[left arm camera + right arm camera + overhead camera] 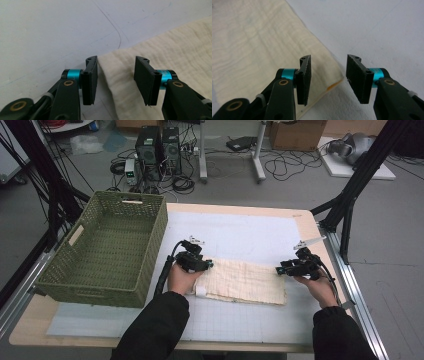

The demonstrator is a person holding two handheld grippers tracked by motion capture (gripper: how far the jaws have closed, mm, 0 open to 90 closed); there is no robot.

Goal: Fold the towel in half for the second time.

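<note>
High view: cloth (243,281) lies lengthwise across the bench (250,227). My left gripper (206,265) and right gripper (282,269) sit at opposite ends, jaws part open around its corners, gripping nothing.

Cream cloth (243,281) with a faint check, lying on a white gridded mat (240,320). Olive-green woven basket (107,250); black fingers (90,80) with teal collars.
</note>
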